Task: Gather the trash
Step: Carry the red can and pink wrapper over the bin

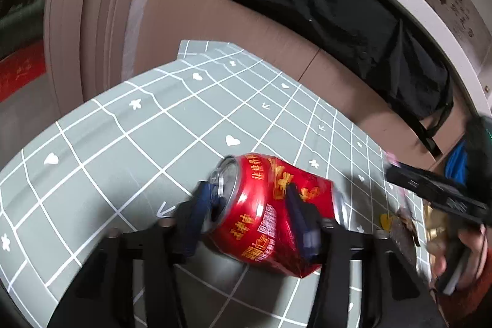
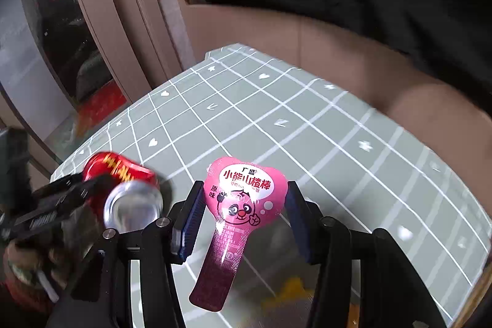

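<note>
My left gripper (image 1: 250,206) is shut on a dented red drink can (image 1: 273,214) with gold lettering and holds it tilted above the grey-green grid tablecloth (image 1: 123,143). The can also shows at the left of the right wrist view (image 2: 123,189), silver base toward the camera. My right gripper (image 2: 244,205) is shut on a pink heart-shaped snack wrapper (image 2: 243,199) with a cartoon face; its long tail hangs down between the fingers. The right gripper's black body shows at the right edge of the left wrist view (image 1: 439,192).
A cardboard box (image 1: 246,20) with a black garment (image 1: 323,8) draped over it stands behind the table. A door frame (image 1: 77,20) is at the far left. Yellow and dark scraps (image 1: 396,223) lie on the cloth near the right gripper.
</note>
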{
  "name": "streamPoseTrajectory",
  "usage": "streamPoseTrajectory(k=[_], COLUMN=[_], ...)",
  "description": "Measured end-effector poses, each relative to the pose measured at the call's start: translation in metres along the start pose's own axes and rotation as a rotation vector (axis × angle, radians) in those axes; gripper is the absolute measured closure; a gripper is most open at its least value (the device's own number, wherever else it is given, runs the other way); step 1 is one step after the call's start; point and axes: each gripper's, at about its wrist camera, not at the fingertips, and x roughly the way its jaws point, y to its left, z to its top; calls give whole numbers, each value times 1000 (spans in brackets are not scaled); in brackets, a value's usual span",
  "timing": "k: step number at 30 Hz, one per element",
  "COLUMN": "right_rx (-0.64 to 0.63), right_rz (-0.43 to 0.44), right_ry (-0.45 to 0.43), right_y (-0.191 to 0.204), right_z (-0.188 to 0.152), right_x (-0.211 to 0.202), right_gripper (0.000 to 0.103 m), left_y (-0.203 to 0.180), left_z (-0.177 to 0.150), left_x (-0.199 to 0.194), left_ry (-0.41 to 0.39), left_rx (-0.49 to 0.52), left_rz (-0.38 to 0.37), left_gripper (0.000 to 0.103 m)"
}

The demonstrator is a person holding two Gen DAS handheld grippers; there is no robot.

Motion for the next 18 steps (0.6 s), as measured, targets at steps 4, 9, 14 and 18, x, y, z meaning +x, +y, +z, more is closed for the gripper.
streamPoseTrajectory(k=[4, 9, 14, 18], right_rx=[-54, -27, -3, 13], right_rz=[-88, -105, -154, -178], right_ry=[-65, -120, -203, -269], right_y=[-8, -36, -59, -74], right_z=[-20, -40, -54, -64], right_x=[-39, -79, -117, -146], right_gripper=[55, 55, 55, 55], left_y=[-11, -53, -113, -164], left_z=[0, 2, 4, 4], left_x=[3, -3, -14, -23], left_ry=[-6, -47, -115, -166], left_rx=[34, 105, 205, 262], left_rz=[33, 30, -3, -47], left_gripper=[57, 57, 57, 57])
